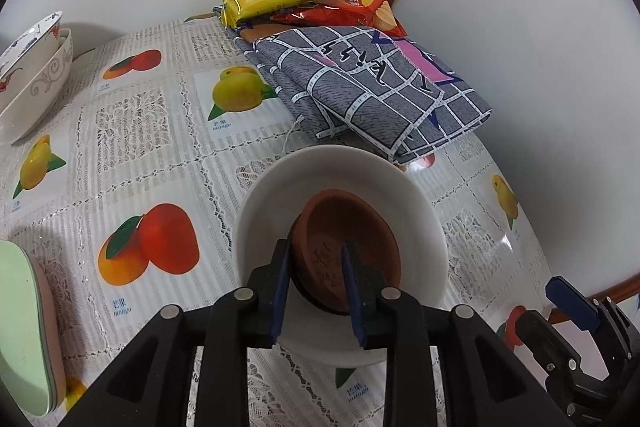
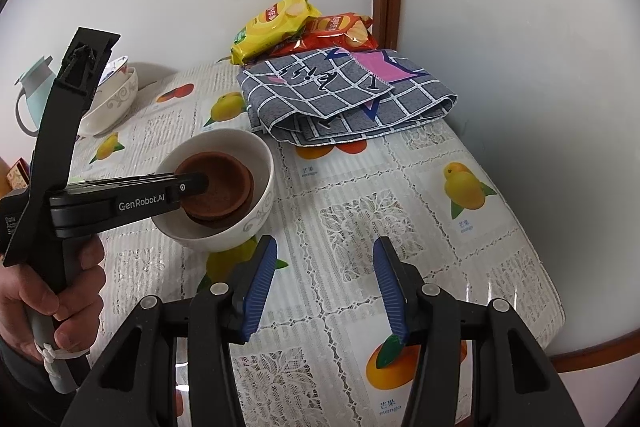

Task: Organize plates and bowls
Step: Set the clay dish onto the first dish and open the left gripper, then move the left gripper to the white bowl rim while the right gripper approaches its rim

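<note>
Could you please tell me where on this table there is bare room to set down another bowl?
The widest bare patch of tablecloth lies right of the white bowl, in front of the folded cloth, under the open right gripper. Another lies between the stacked bowls and the cloth. The back corner is crowded with chip bags.

The bench (image 2: 440, 227) wears a white lace-print cover dotted with panels of orange and yellow mangoes with green leaves and blue lettering. A terracotta-brown saucer (image 1: 352, 247) sits in a white bowl (image 1: 416, 203) that carries a grey scroll motif outside. At the far right lies a grey cloth (image 2: 348, 99) with a white grid and a pink patch, beside a yellow chip bag (image 2: 276, 23) and a red-orange chip bag (image 2: 340, 31). At the far left, stacked bowls (image 1: 36, 83) are cream with grey swirls, the inner one blue-flowered. Pale green plates (image 1: 20, 327) lie near left. Both the left gripper (image 1: 316, 291) and the right gripper (image 2: 324, 291) are black with blue pads.
</note>
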Available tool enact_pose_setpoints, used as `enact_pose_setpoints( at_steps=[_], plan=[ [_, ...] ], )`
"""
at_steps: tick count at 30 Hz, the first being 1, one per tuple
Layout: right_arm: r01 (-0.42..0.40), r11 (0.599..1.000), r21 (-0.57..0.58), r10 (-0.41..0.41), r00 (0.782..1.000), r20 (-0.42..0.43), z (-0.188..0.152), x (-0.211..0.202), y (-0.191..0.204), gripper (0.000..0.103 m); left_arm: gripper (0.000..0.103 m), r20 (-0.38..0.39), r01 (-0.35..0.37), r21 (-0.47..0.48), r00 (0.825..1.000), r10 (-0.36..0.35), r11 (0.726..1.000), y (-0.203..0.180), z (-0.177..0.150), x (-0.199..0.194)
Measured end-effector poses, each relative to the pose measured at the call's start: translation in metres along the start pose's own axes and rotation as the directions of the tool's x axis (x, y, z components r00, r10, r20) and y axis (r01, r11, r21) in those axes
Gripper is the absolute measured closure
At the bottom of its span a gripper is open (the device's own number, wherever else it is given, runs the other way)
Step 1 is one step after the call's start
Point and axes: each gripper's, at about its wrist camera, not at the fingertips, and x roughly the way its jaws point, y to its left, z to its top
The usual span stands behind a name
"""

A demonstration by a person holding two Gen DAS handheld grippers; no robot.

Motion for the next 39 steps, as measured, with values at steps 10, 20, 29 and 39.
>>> enact_pose_setpoints(
  at_steps=[10, 20, 29, 39],
  plan=[
    [-0.047, 0.999, 0.02, 0.047, 0.999, -0.003, 0.009, 0.008, 0.001, 0.053, 0.07, 0.034, -0.001, -0.005, 0.999, 0.002, 1.0, 0.001, 0.005, -0.026],
    [-0.098, 0.995, 0.022, 0.098, 0.995, -0.008, 0.041, 0.028, 0.005, 0.053, 0.07, 0.018, -0.058, -0.039, 0.998, 0.059, 0.998, 0.022, 0.009, -0.034],
    [-0.09, 0.996, -0.008, 0.09, 0.994, -0.059, 0.046, 0.053, 0.014, 0.054, 0.07, -0.039, -0.068, -0.057, 0.997, 0.066, 0.996, 0.032, 0.008, -0.015],
    [-0.063, 0.998, -0.016, 0.06, 0.99, -0.129, 0.051, 0.087, 0.02, 0.054, 0.07, -0.083, -0.121, -0.037, 0.99, 0.117, 0.992, 0.032, 0.008, 0.003]
  ],
)
